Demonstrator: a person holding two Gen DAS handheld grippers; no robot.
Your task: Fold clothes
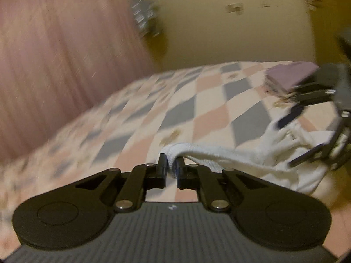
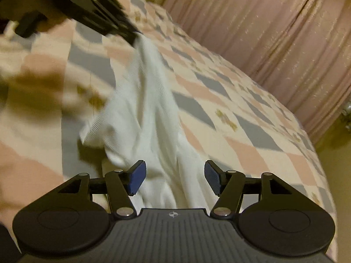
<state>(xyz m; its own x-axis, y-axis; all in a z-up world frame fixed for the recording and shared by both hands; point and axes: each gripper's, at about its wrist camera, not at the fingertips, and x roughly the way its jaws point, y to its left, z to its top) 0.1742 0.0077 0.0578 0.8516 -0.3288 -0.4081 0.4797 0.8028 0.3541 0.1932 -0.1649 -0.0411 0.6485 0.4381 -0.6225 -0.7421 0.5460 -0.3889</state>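
Stretching across the checked bed [image 2: 219, 92], the white garment [image 2: 142, 100] hangs lifted by one edge. Left claw [image 1: 171, 166] is clamped on its ribbed hem. Right claw [image 2: 174, 178] stands apart, cloth lying between its blue pads [image 2: 137, 178], ungripped. Step in hand: spreading. Next move likely requires the right claw to close on the fabric, then tension.

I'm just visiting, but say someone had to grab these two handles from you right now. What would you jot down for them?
Left gripper: shut on an edge of the white garment, lifting it off the bed.
Right gripper: open, its blue pads either side of the garment's lower part, gripping nothing.
Done: one edge picked up.
Left: catch the cloth with the right, spread it flat, fold it. A purple folded item sits further along the bed.
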